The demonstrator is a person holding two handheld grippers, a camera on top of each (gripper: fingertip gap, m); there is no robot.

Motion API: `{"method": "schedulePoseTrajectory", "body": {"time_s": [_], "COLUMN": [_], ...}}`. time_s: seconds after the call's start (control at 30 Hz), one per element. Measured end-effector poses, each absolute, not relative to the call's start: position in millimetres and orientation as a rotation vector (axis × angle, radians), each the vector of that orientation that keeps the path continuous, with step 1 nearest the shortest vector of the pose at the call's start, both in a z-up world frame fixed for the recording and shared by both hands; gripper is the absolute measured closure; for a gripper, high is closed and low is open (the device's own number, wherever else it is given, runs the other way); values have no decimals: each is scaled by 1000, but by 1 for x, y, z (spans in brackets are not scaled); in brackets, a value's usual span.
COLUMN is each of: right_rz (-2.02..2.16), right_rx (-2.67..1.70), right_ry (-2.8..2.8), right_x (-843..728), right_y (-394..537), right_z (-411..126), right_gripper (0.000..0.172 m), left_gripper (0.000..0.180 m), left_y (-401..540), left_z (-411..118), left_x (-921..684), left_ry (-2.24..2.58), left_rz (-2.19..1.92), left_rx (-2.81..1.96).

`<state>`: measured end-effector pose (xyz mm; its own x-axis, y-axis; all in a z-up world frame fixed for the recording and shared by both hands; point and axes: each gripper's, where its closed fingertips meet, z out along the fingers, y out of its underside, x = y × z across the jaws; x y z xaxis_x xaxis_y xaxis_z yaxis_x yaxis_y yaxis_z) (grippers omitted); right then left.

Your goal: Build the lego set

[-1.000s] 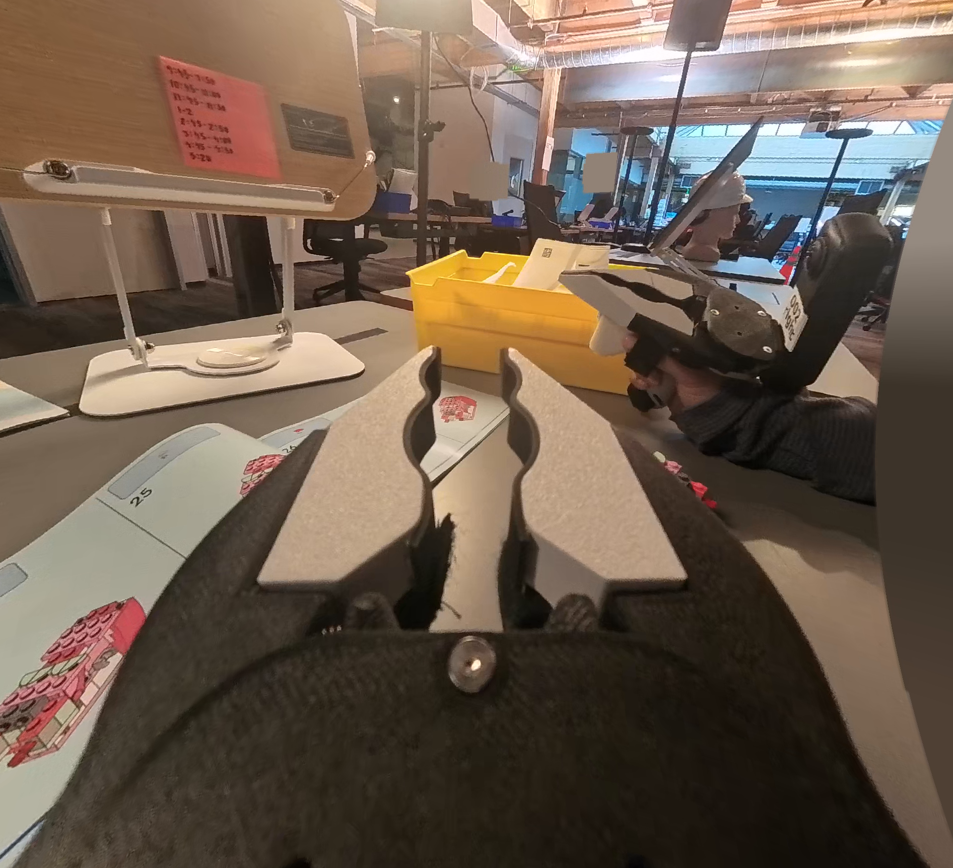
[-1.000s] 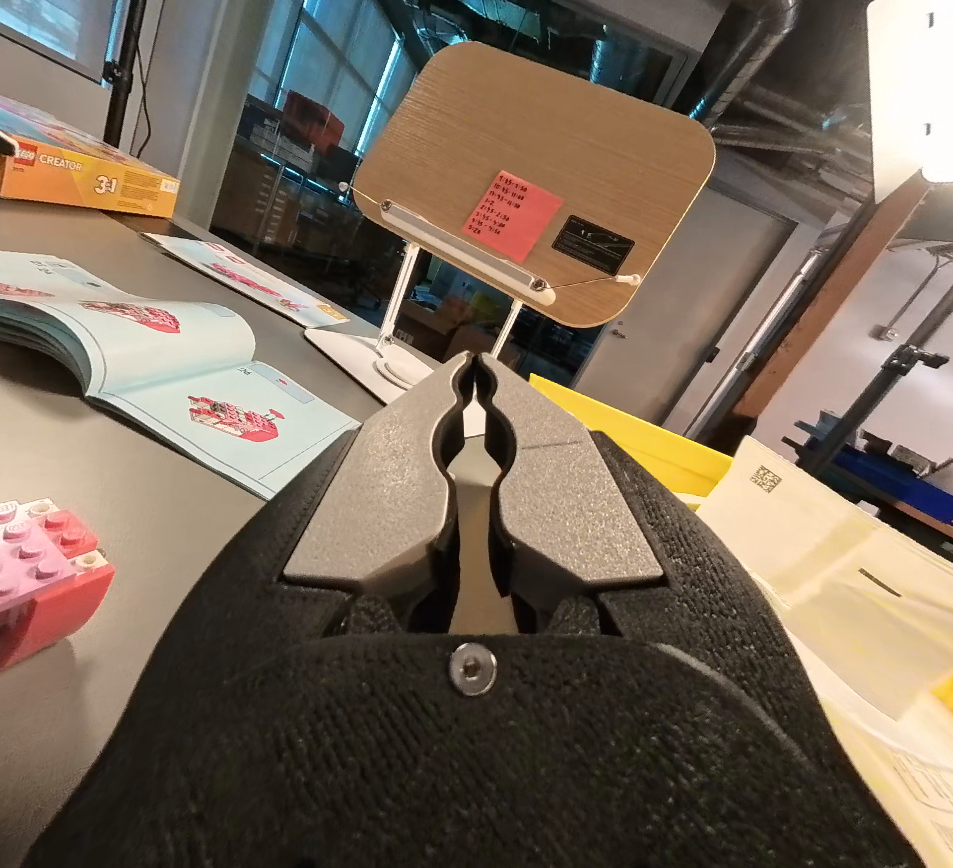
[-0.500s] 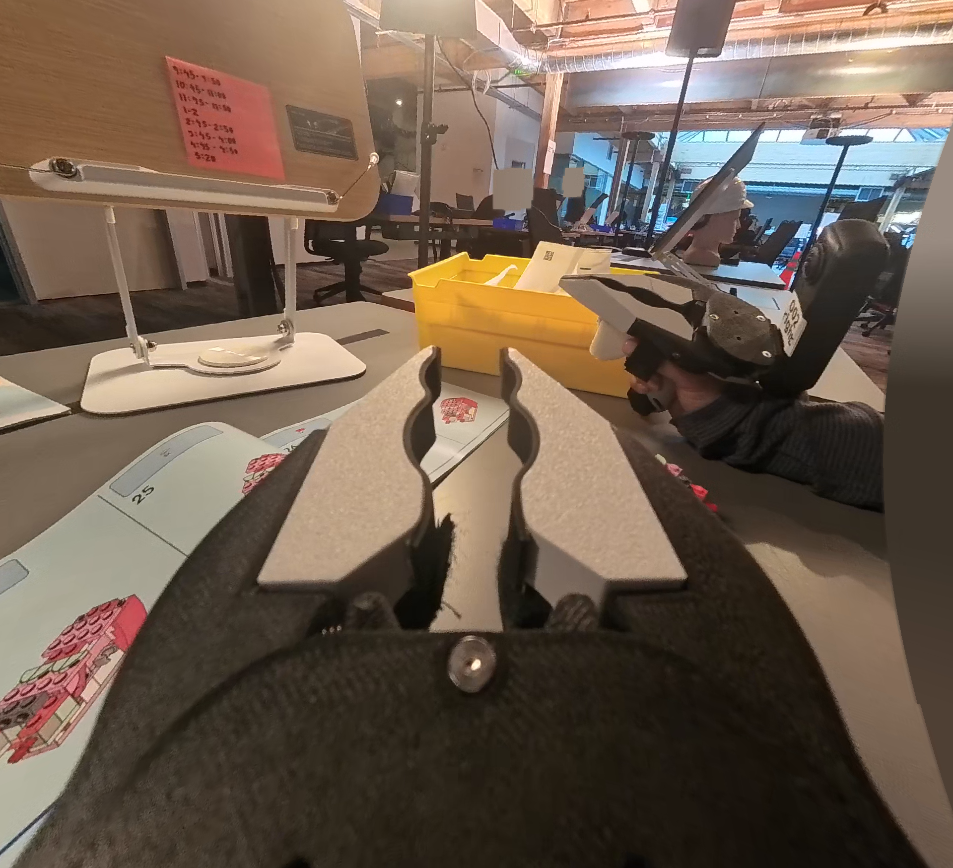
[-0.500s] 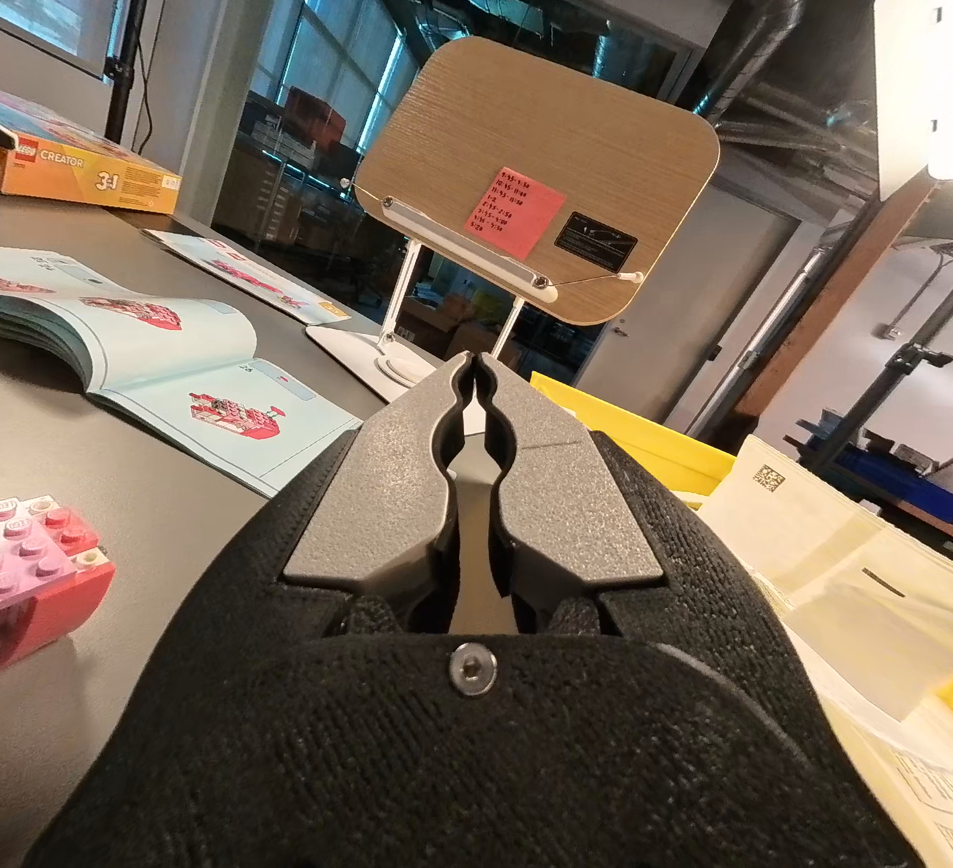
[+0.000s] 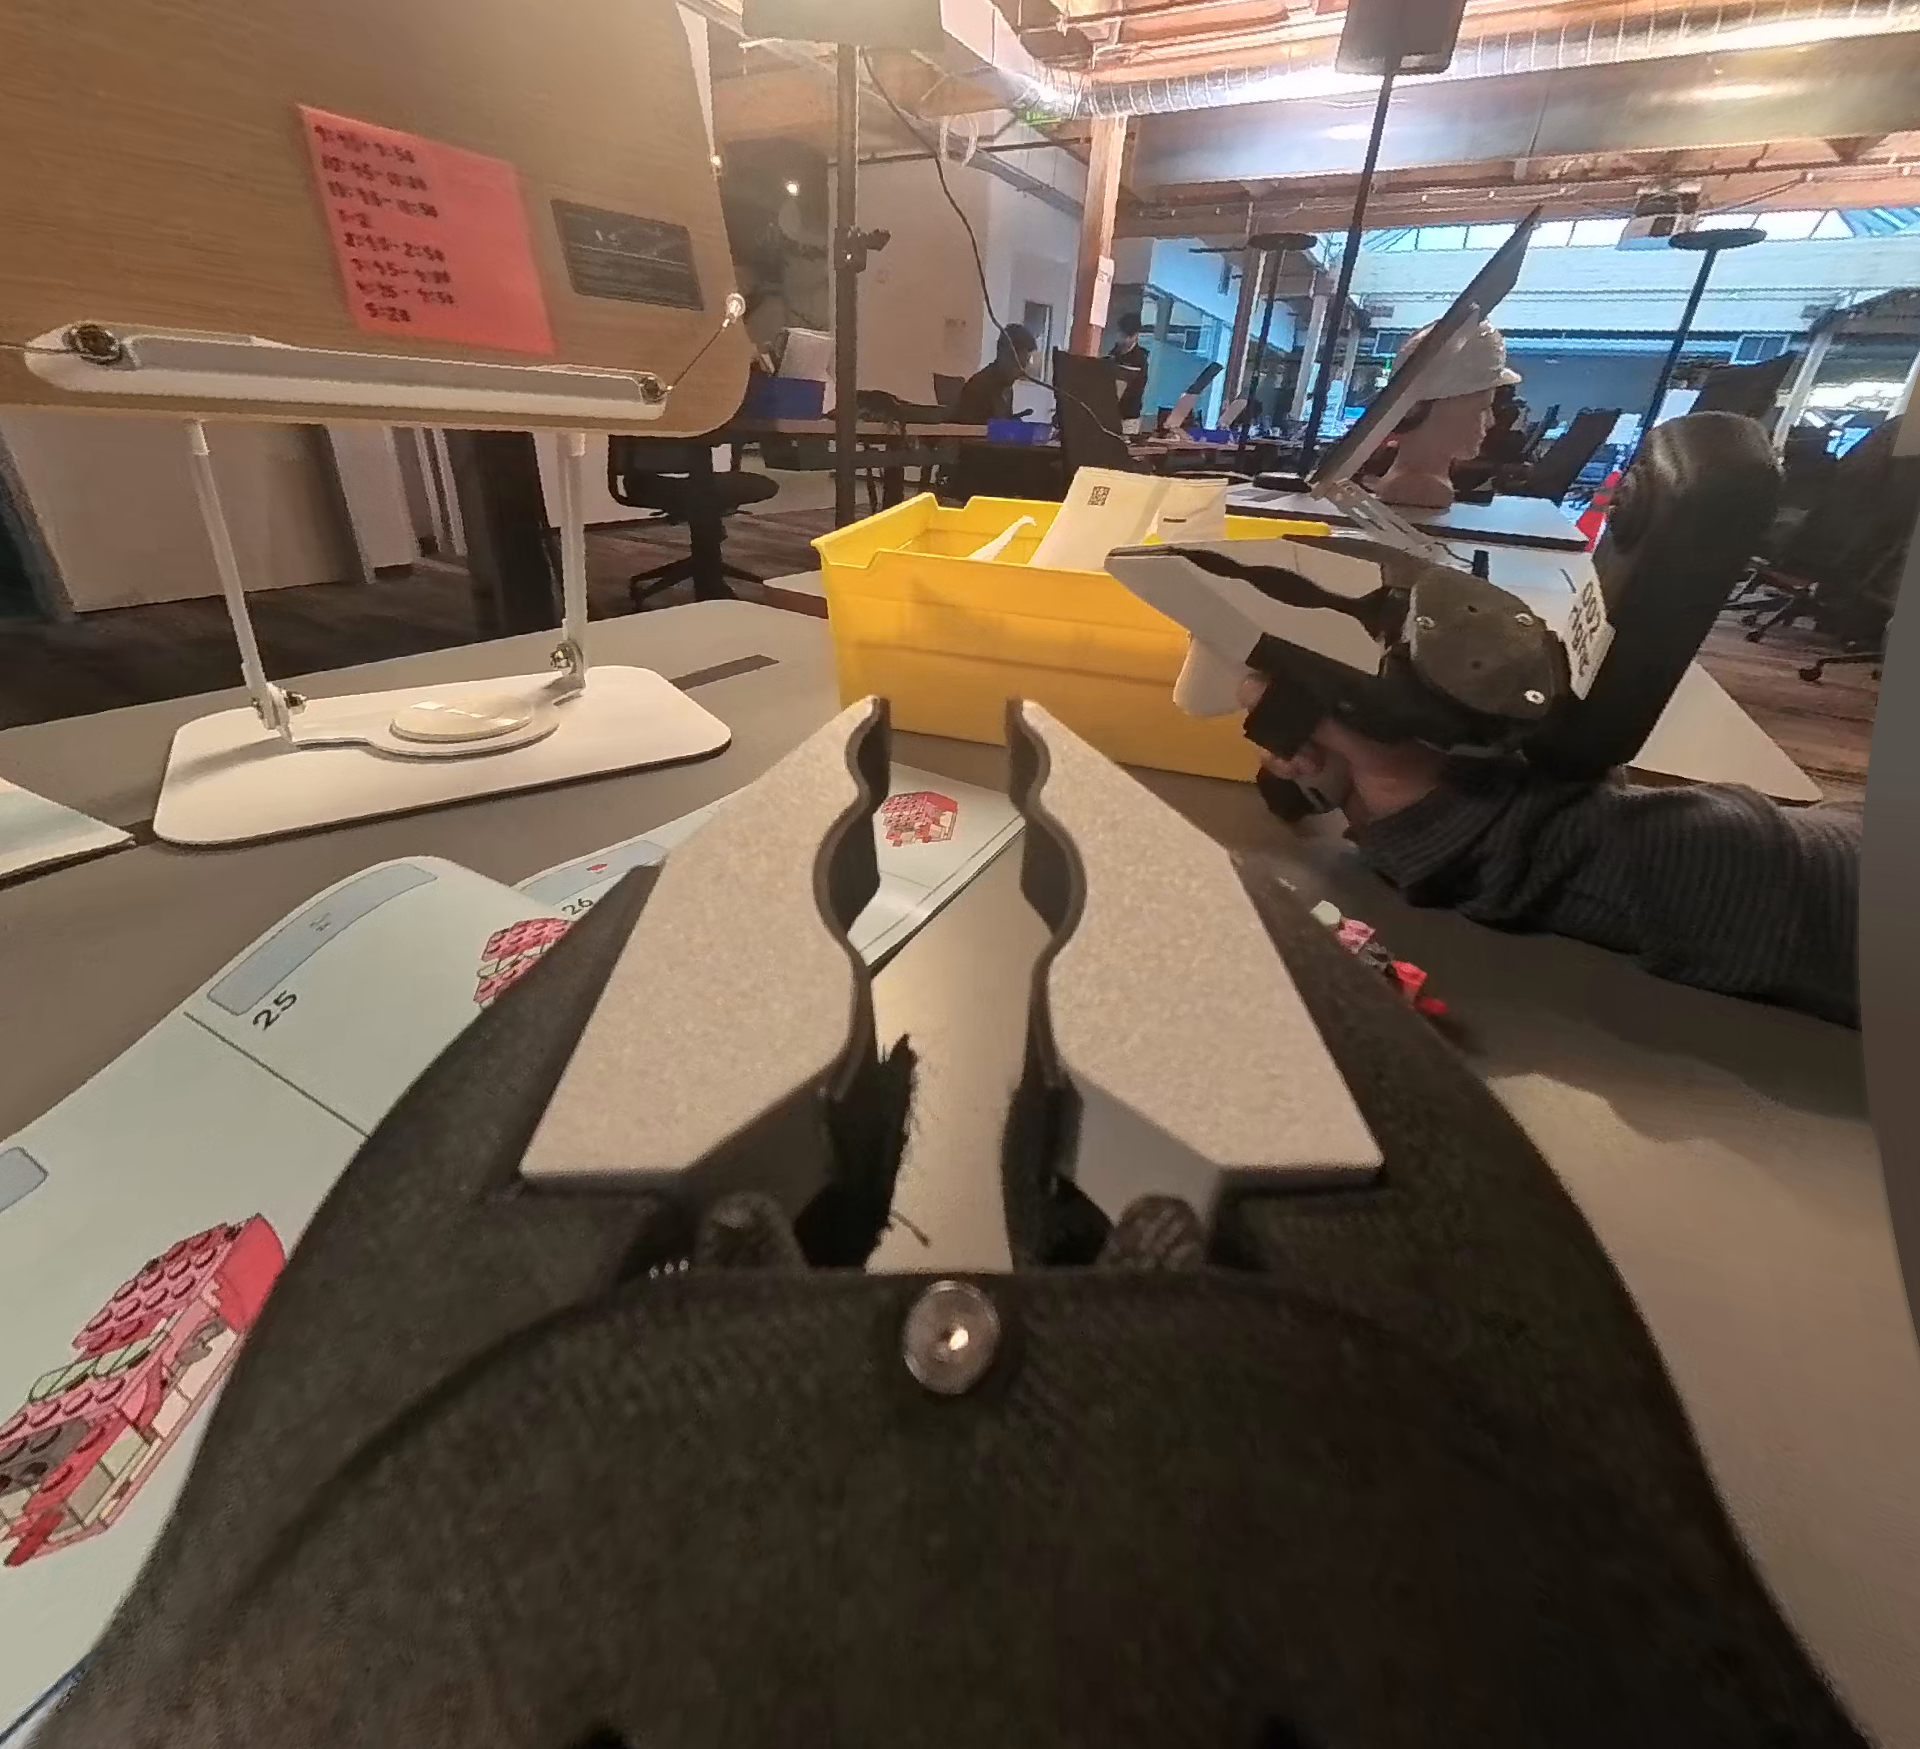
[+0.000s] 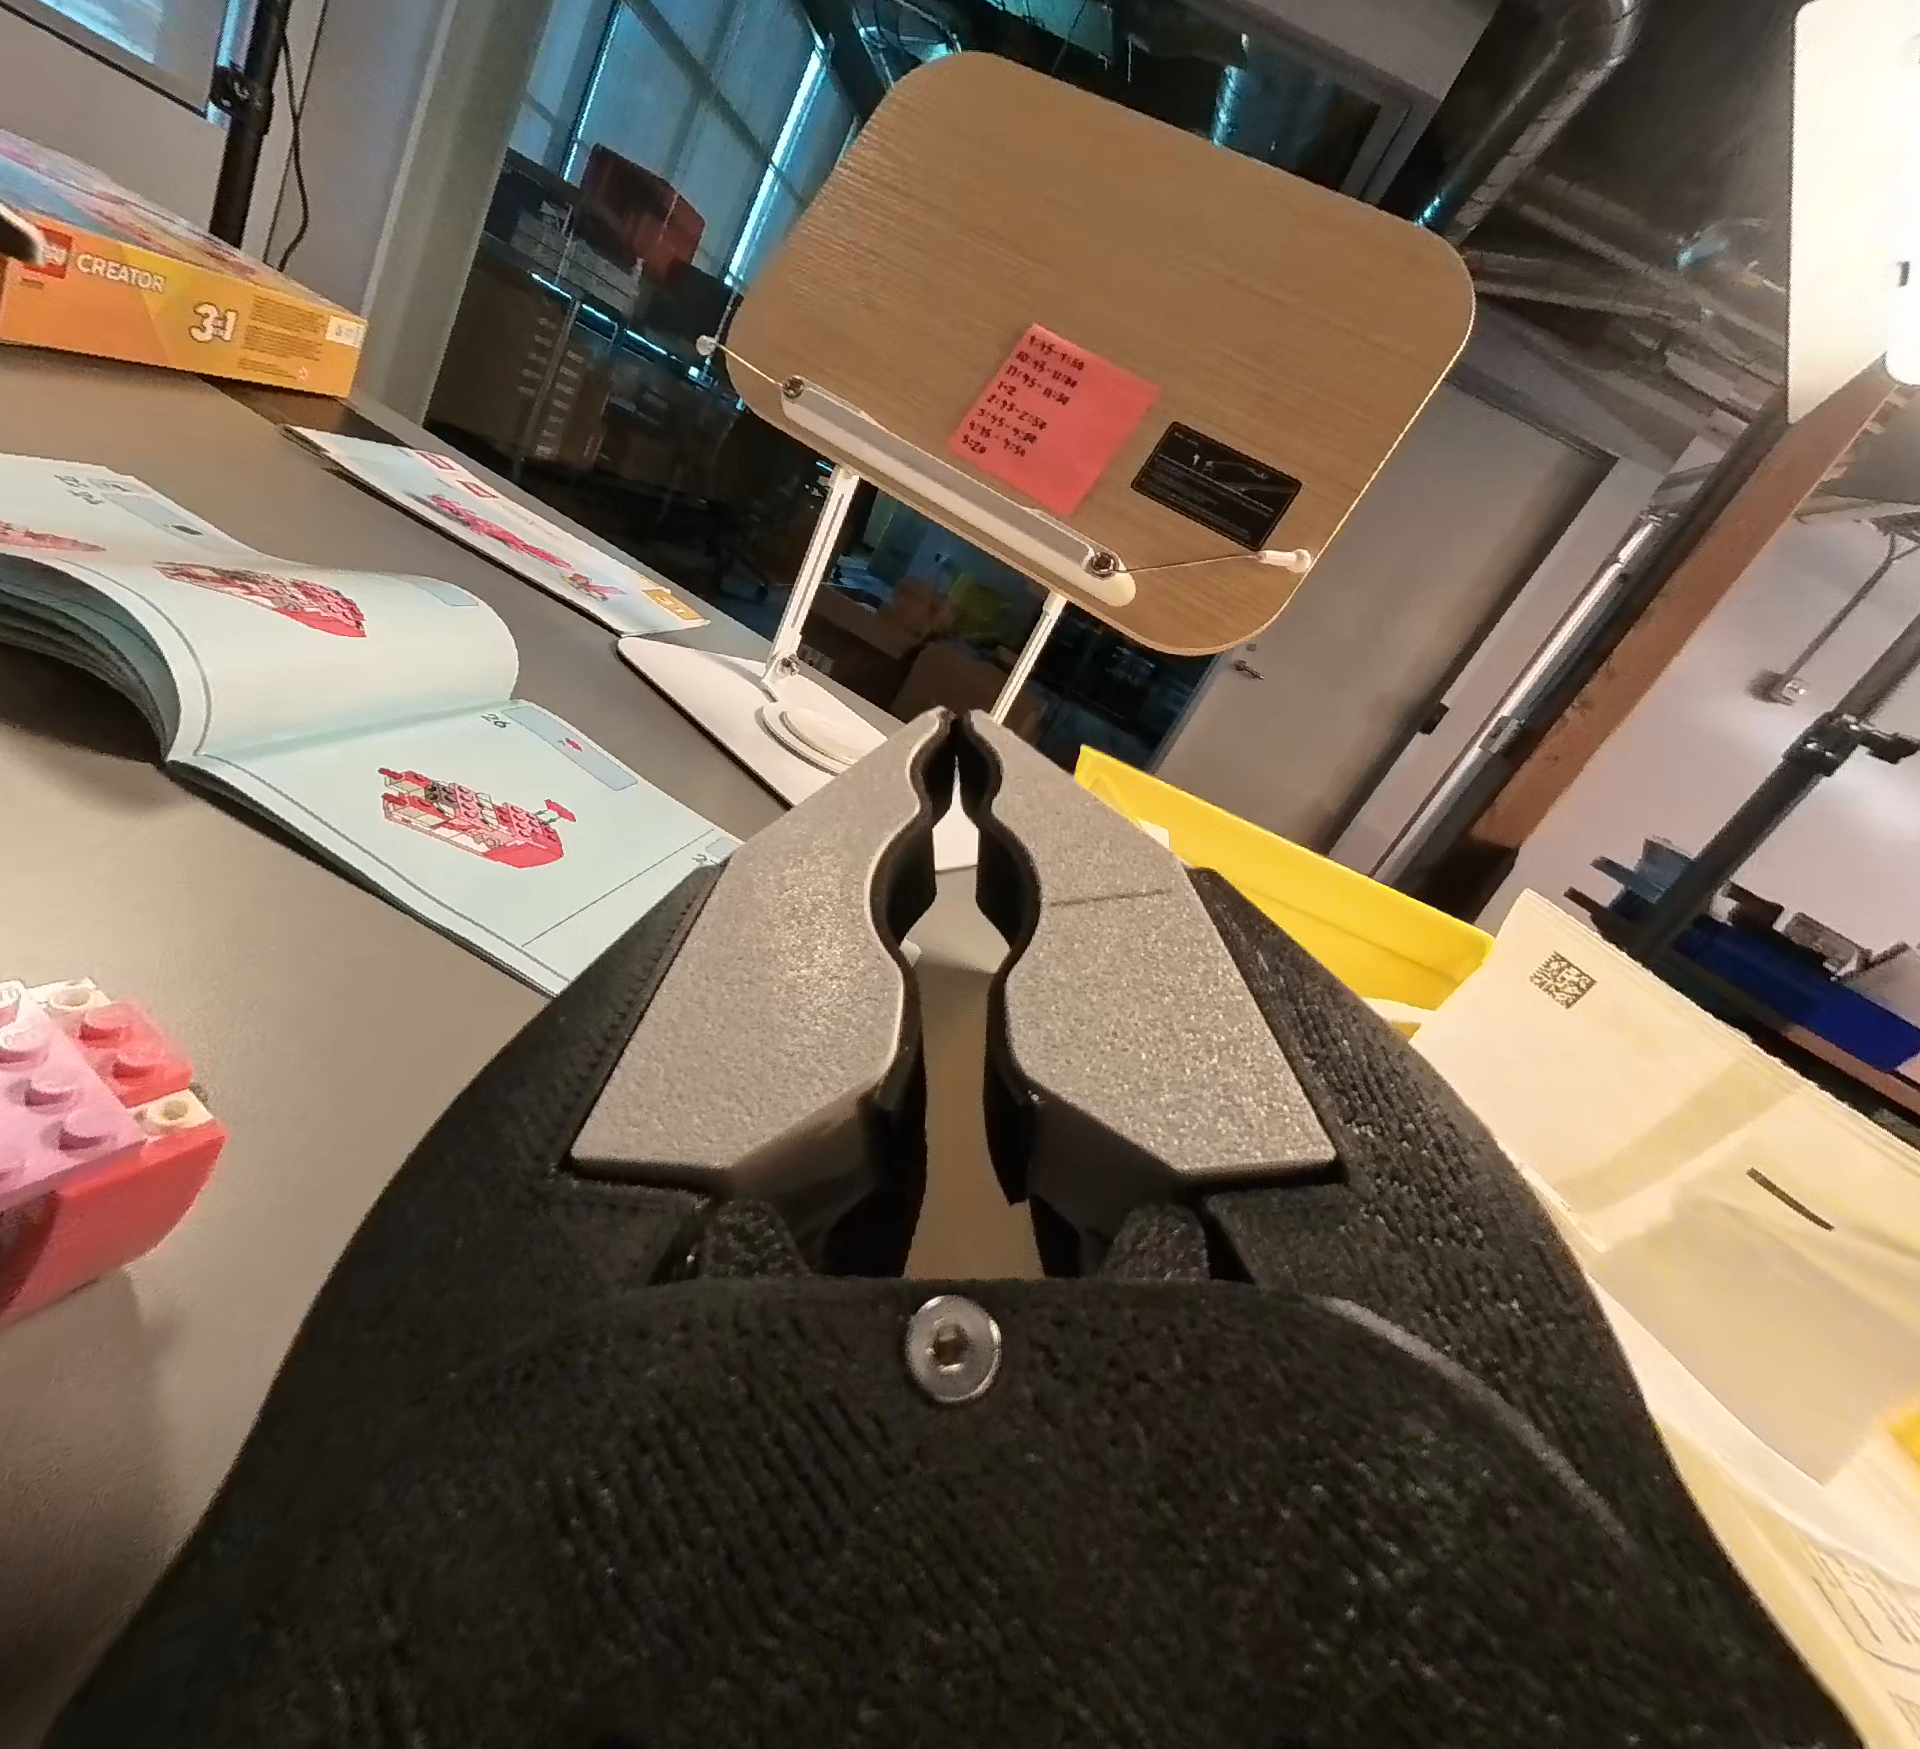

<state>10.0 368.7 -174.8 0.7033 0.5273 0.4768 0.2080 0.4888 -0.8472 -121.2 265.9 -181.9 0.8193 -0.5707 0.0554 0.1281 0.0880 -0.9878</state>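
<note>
Both grippers idle over the dark grey table, neither holding a thing.

Left gripper (image 5: 943, 743) hovers with its jaws narrowly parted on air, the open light-blue brick-building instruction booklet (image 5: 312, 993) right under its fingertips and spreading to eight o'clock. At one o'clock, just past the tips, stands the yellow plastic bin (image 5: 997, 650) with white paper packets (image 5: 1101, 510) leaning upright inside; what else lies in it I can't make out from this low angle. Right gripper (image 6: 958, 735) has its tips pinched together, bare, and it sits at the bin's near side, raised off the table. The wooden book stand on a white base (image 6: 1101, 349) rises at twelve o'clock, a pink-and-red brick assembly (image 6: 94, 1117) rests at nine o'clock, and cream paper bags (image 6: 1704, 1180) lie at three.
</note>
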Motion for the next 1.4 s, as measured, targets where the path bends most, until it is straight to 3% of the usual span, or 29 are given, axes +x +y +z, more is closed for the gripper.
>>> {"method": "schedulePoseTrajectory", "body": {"time_s": [0.57, 1.27, 1.4], "right_rz": [139, 78, 91], "right_rx": [-1063, -1066, -1073], "right_ry": [-831, -895, -891], "right_x": [8, -1, 0], "right_y": [368, 369, 369], "right_z": [-178, -186, -187], "right_gripper": [172, 172, 172], "left_gripper": [158, 157, 155], "left_y": [257, 259, 246], "left_z": [-175, -175, -155], "left_x": [-105, -116, -110], "left_ry": [472, 361, 425], "left_rz": [-354, -502, -469], "left_rx": [-1331, -1355, -1311]}}
